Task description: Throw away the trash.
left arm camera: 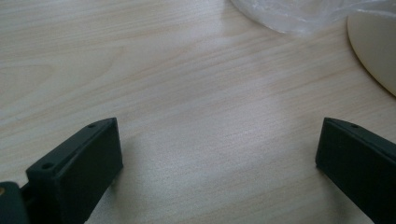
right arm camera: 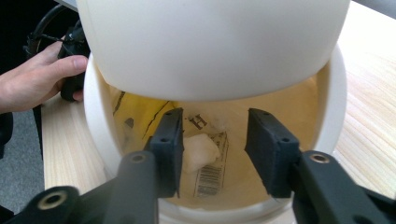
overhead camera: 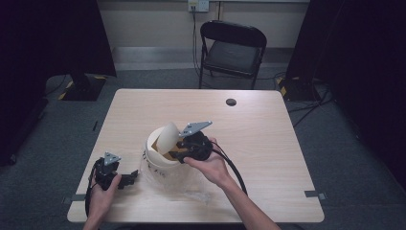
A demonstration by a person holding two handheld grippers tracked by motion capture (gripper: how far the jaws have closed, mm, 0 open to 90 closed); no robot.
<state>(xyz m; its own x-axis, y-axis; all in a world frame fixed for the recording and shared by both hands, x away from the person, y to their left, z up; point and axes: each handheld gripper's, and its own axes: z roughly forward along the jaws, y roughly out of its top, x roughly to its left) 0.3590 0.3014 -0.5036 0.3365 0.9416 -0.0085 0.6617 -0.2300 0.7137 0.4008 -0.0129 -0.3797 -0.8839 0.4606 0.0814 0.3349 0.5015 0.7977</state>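
From above, my right gripper (overhead camera: 184, 143) reaches into the white bin (overhead camera: 160, 155) at mid-table, its swing lid (overhead camera: 168, 136) tipped up; my left gripper (overhead camera: 125, 179) rests near the table's (overhead camera: 249, 139) front edge, beside the plastic bag (overhead camera: 184, 184).

Left gripper view: jaws spread wide over bare wood, nothing between them.

Right gripper view: jaws part-open inside the bin, a white wad (right arm camera: 200, 151) between them; I can't tell whether it's touched.

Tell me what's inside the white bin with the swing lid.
Inside the white bin, past the right gripper, lie a yellow wrapper, a white crumpled wad and a piece printed with a barcode. The tilted lid hides the far part of the interior.
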